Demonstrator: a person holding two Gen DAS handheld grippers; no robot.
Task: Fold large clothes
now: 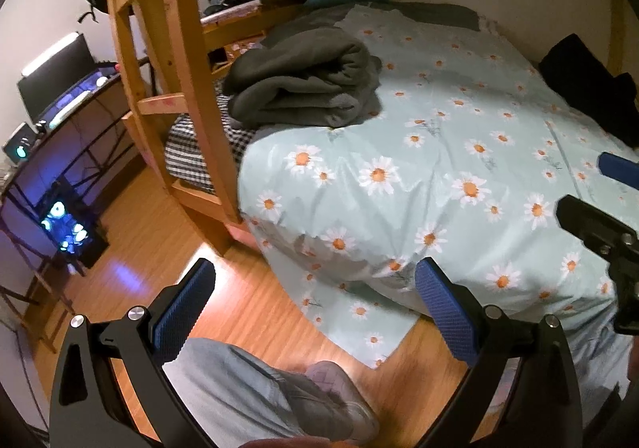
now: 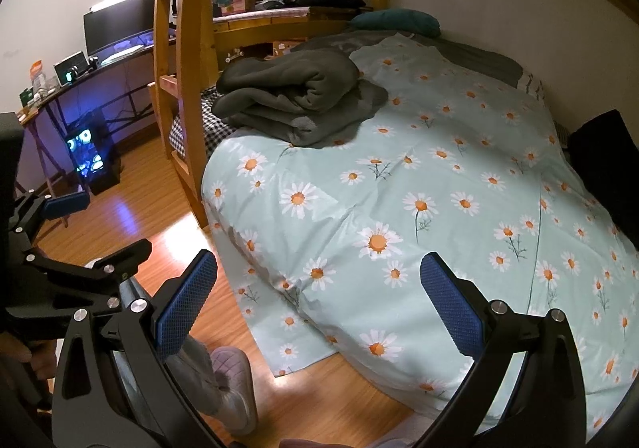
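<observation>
A thick grey garment (image 1: 303, 84) (image 2: 295, 100) lies loosely folded on the far left part of the bed. A black garment (image 1: 587, 84) (image 2: 603, 164) sits crumpled at the bed's right side by the wall. Both rest on a pale green daisy-print sheet (image 1: 439, 168) (image 2: 399, 188) whose corner hangs to the floor. My left gripper (image 1: 315, 266) is open and empty, held over the floor at the bed's near left corner. My right gripper (image 2: 319, 258) is open too, over the near edge of the sheet, holding nothing. Each gripper shows at the edge of the other's view.
A wooden bunk ladder and post (image 1: 159, 48) (image 2: 179, 88) stand at the bed's left side. Further left are a desk with a monitor (image 2: 120, 20) and a lit computer case (image 1: 68, 228) on the wood floor. A person's leg and slipper (image 1: 319, 400) (image 2: 231, 388) are below the grippers.
</observation>
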